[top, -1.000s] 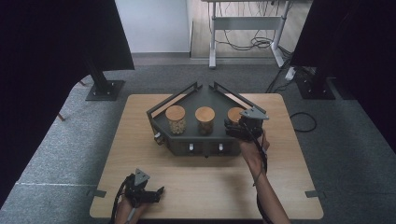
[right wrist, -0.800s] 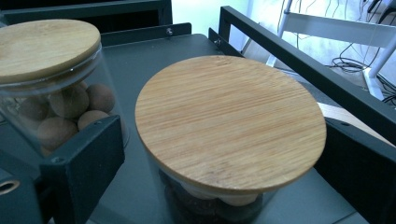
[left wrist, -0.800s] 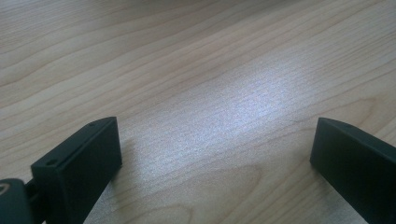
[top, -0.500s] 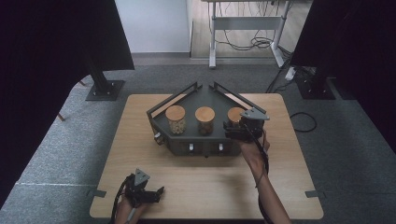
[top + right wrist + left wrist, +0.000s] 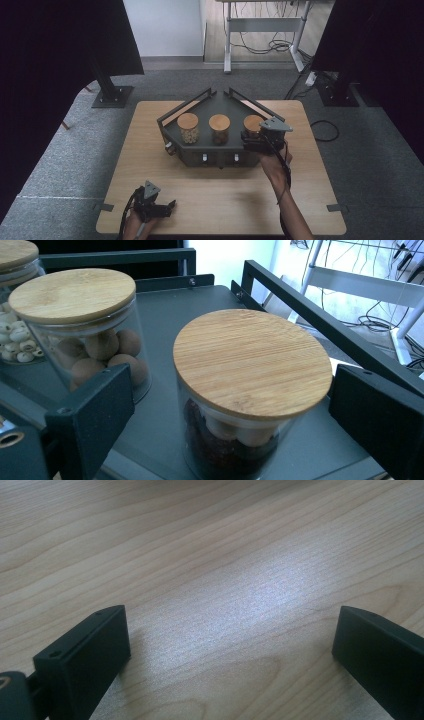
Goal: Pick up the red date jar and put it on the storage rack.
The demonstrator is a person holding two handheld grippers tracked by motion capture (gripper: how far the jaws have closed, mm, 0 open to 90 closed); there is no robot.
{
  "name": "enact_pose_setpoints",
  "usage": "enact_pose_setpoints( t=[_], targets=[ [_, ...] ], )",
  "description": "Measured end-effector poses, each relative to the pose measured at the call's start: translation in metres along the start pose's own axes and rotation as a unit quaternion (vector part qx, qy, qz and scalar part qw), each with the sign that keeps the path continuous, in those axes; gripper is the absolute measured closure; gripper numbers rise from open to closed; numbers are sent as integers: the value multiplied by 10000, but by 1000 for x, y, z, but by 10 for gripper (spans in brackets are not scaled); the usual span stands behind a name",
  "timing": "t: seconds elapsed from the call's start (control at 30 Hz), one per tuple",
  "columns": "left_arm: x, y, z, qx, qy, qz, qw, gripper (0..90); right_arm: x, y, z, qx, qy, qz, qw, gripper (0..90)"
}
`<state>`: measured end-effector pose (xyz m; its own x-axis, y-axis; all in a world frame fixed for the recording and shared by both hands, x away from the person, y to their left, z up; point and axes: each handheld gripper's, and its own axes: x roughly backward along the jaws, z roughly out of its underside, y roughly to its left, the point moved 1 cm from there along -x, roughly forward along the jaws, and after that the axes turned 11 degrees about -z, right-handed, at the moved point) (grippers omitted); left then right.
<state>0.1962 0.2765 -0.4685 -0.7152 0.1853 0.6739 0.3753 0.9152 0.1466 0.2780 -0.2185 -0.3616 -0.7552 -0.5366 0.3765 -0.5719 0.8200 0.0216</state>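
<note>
Our right claw (image 5: 227,405) stands wide, its two black jaws flanking the nearest glass jar (image 5: 250,400) without pressing on it; the jaws have just been opening, then easing a little closer, with the jar between them. In the right gripper view we see a gap on each side of the jar's round bamboo lid (image 5: 252,360), and dark red contents with a few pale pieces show through the glass.

That jar sits at the right end of a dark metal tray (image 5: 222,102), close to the tray's angled right rail. Beside it, in the middle of the row, stands a second lidded jar (image 5: 80,335) holding brown round pieces, and at the far left a third jar (image 5: 17,315) holds small pale pieces. From the high view we see the three jars in a line across the tray, which rests on the far half of the wooden bench (image 5: 150,165), with the right hand (image 5: 272,165) reaching forward from the near edge.

Our left claw (image 5: 227,645) is open as well, with nothing between its jaws, hovering low over bare wood. From above we find it at the near left corner of the bench, well apart from the tray, its cable trailing back towards us.
</note>
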Motion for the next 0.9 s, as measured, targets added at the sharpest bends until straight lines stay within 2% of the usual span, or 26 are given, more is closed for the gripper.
enact_pose_setpoints(
  t=[0.4, 0.9],
  targets=[
    [0, 0, 0, 5, -3, 3, 10000, 16, 15, 1, 0, 62, -33, -19, 10000, 44],
    [0, -1, 0, 14, -1, -10, 10000, 16, 41, -4, 6, 37, -95, 89, 9999, 52]
  ],
)
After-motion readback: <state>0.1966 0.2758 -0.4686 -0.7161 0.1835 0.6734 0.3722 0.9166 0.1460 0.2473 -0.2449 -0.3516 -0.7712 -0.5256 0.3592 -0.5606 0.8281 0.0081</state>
